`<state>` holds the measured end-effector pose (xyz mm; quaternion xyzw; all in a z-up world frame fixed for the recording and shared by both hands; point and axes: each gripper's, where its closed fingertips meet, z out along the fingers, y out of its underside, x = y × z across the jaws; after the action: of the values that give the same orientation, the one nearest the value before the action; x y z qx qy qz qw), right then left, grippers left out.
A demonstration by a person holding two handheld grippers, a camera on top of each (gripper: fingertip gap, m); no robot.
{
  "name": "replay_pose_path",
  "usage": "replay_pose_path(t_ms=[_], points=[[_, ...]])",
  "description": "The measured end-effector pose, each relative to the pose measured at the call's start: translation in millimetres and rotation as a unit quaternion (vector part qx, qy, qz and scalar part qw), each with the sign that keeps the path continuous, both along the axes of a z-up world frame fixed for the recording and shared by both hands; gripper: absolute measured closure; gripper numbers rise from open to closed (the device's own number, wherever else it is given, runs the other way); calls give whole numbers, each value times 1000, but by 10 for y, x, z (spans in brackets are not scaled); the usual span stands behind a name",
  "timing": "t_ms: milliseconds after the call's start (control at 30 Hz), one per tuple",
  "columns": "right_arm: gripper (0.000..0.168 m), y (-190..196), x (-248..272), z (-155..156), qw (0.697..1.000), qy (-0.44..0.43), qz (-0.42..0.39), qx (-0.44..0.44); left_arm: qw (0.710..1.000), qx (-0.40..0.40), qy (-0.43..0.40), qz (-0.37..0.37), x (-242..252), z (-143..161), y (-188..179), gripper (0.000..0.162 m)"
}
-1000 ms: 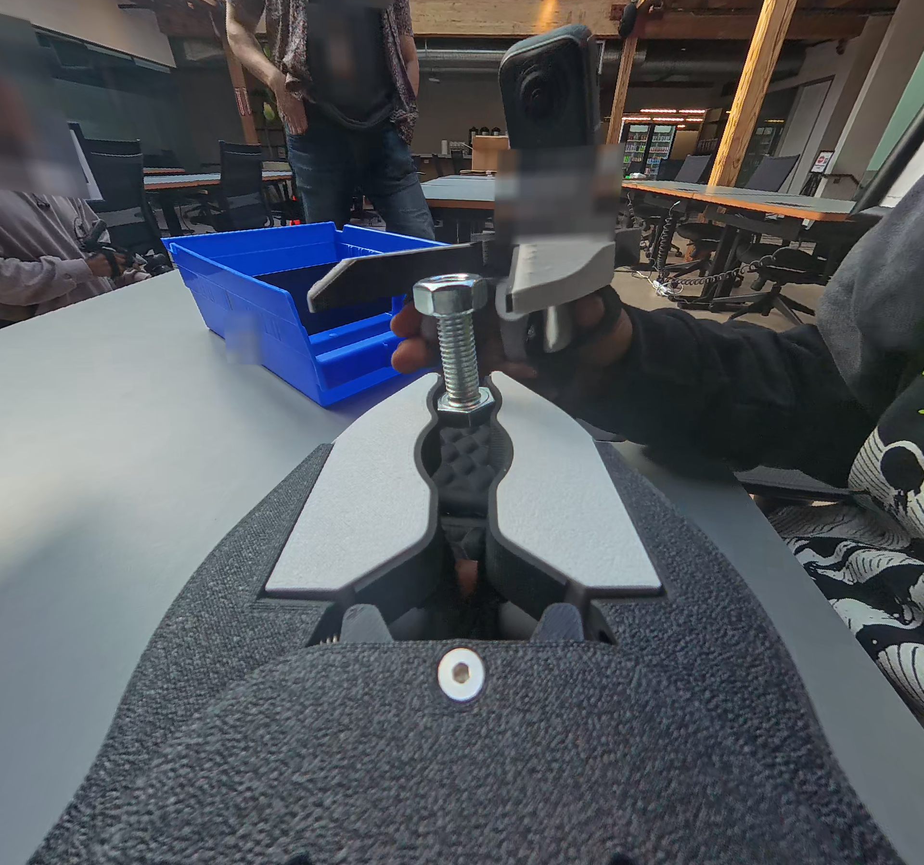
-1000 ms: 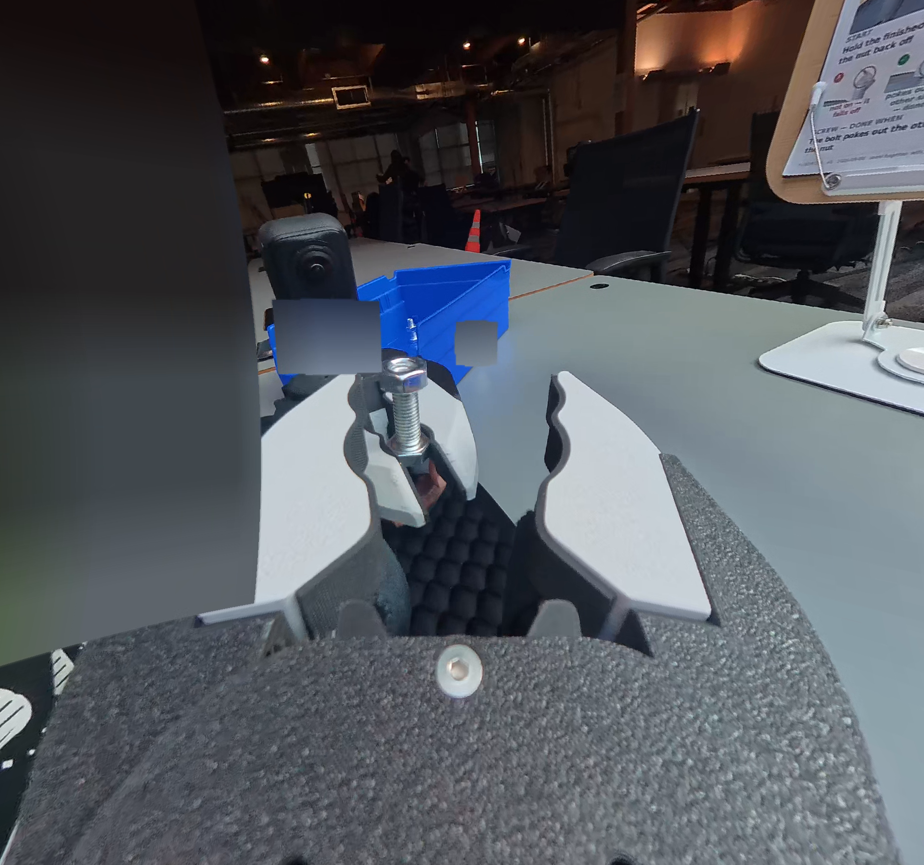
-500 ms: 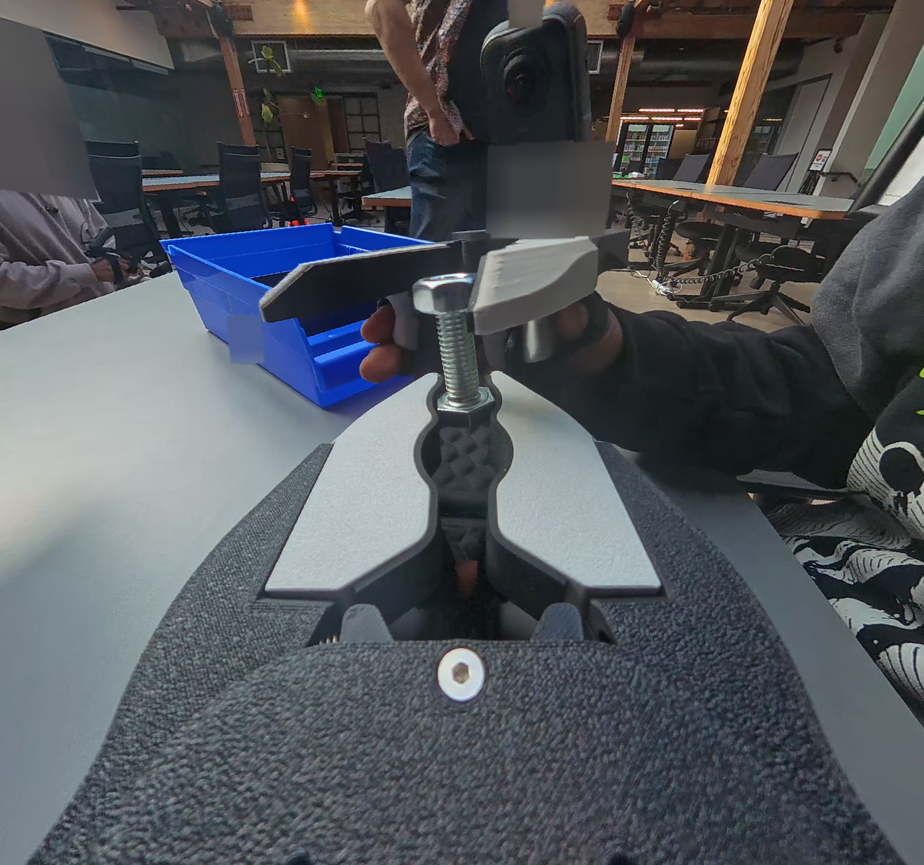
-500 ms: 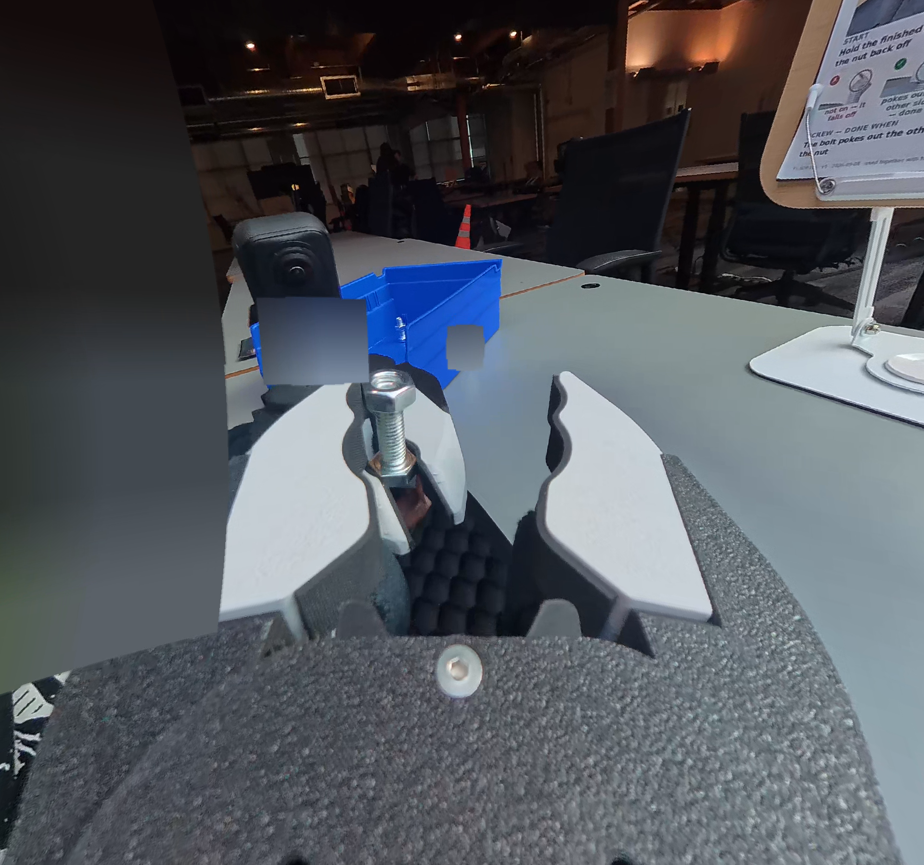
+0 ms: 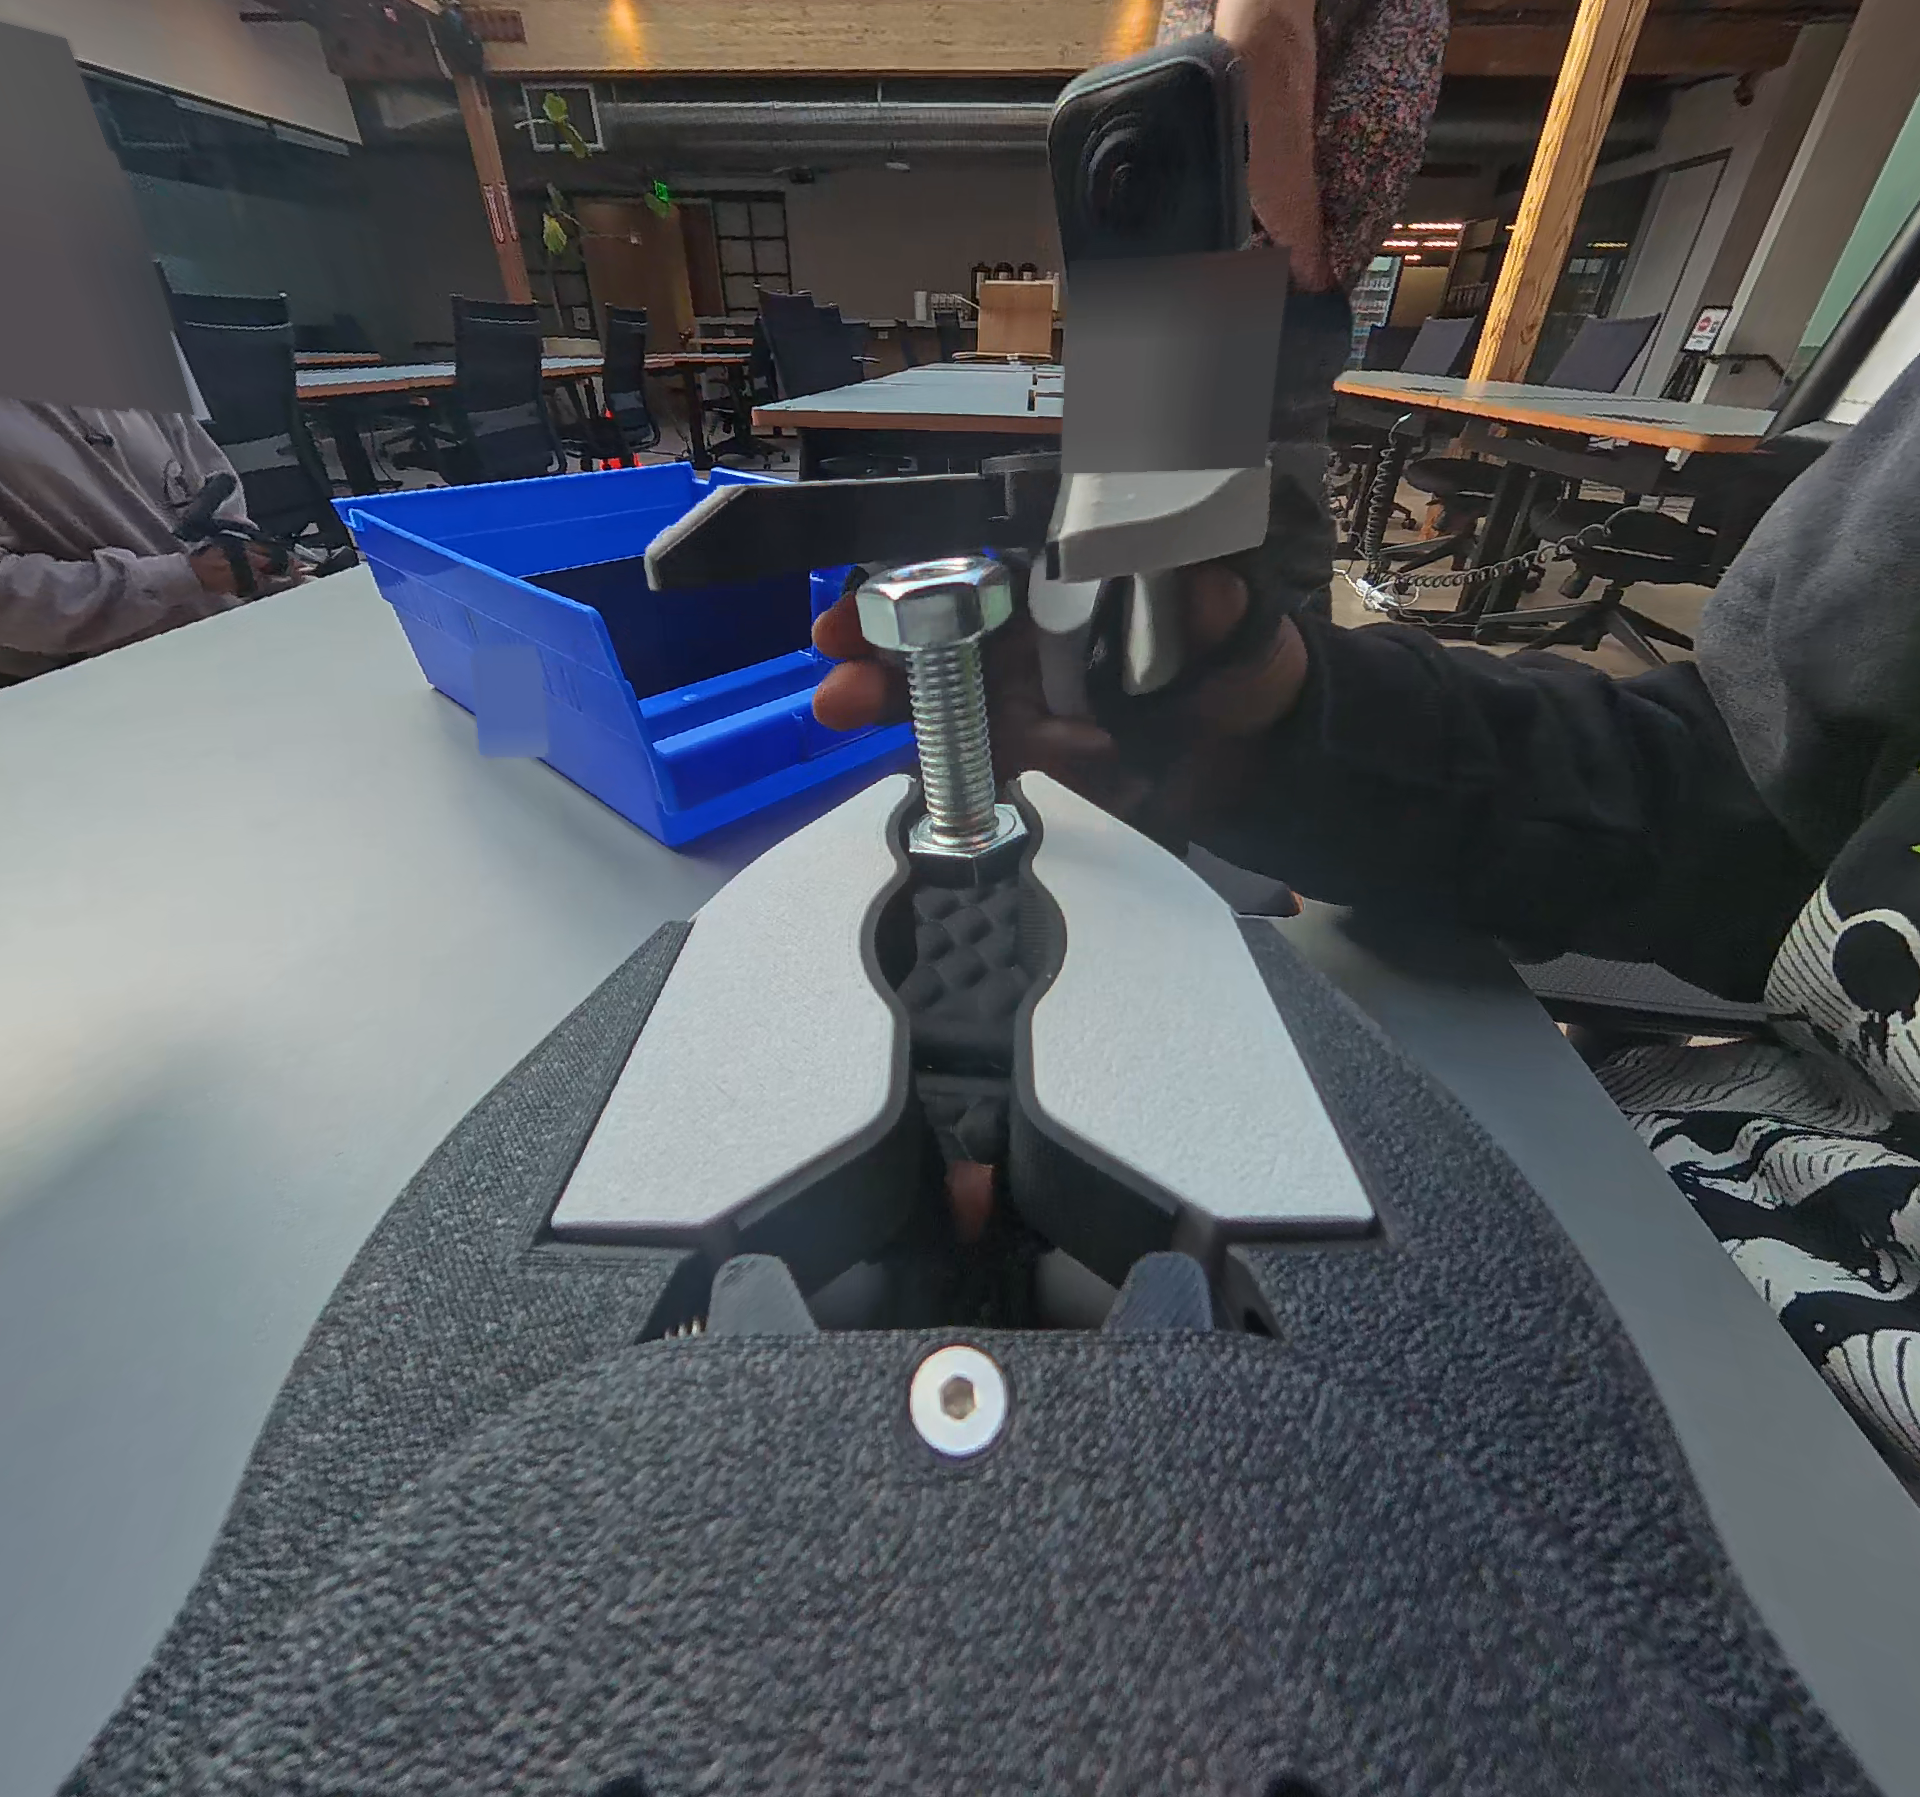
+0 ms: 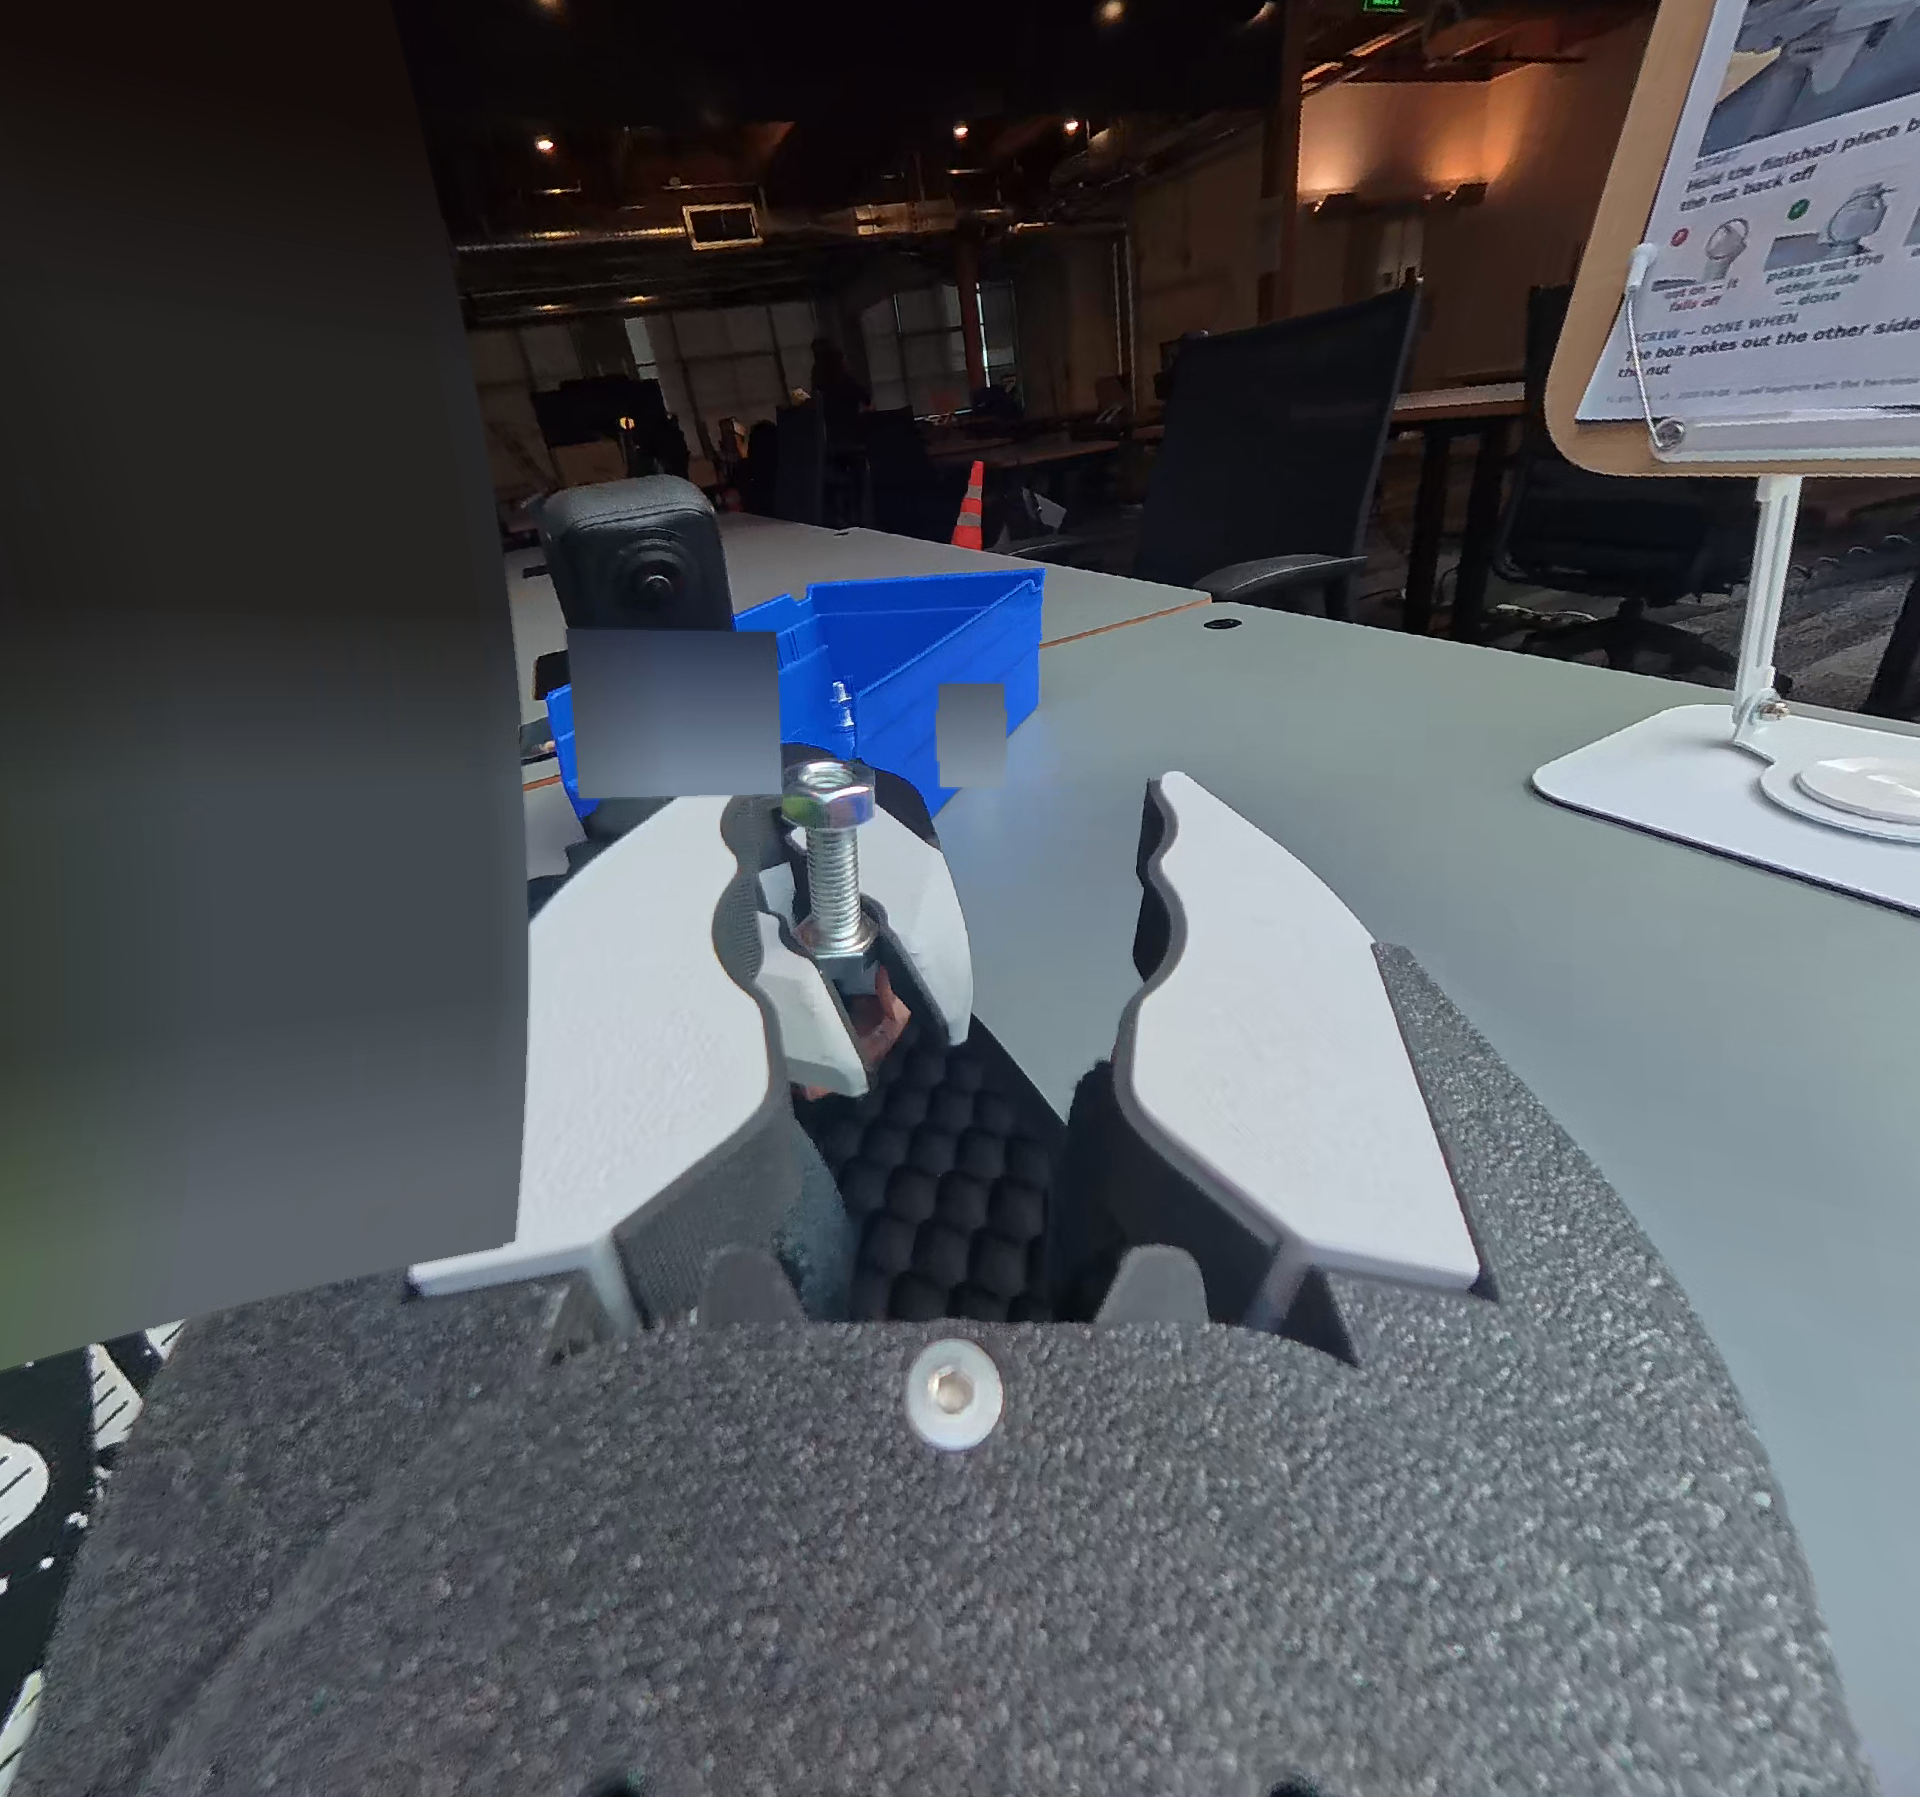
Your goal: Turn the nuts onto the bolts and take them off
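My left gripper point(image 5: 966, 838) is shut on a hex nut point(image 5: 968, 843) at its fingertips. A silver bolt point(image 5: 948, 708) stands upright in the nut, head up. My right gripper point(image 5: 935, 526), held in a hand, hovers open just behind and above the bolt head. In the right wrist view my right gripper point(image 6: 945, 802) is open and empty. The left gripper's fingers point(image 6: 914, 916) with the bolt point(image 6: 831, 864) and nut point(image 6: 834, 937) sit between its jaws, close to its left finger point(image 6: 634, 999).
A blue bin point(image 5: 582, 646) stands on the grey table point(image 5: 260, 864) beyond the grippers; it also shows in the right wrist view point(image 6: 914, 646). A clipboard on a white stand point(image 6: 1714, 791) is at the right. People stand and sit behind the table. The left gripper's tips are roughly 5 cm from the right gripper's.
My right gripper has shifted a little around the bolt head and stays open. My left gripper's hold is unchanged. The standing person behind has walked to the right.
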<state>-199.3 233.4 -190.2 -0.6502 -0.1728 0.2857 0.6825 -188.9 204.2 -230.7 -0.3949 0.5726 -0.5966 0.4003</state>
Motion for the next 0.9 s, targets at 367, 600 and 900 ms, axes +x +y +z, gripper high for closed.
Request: replay_pose_path(t_ms=[367,600,900], points=[[96,164,-151,-36,1000,-13,6,-9,1000,2,-1,-1,1,5,-11,148],[97,31,30,-51,1000,-9,-9,-9,1000,1,-2,-2,2,8,-13,148],[96,30,-66,-39,1000,-15,7,-7,1000,3,-1,-2,3,6,-18,148]])
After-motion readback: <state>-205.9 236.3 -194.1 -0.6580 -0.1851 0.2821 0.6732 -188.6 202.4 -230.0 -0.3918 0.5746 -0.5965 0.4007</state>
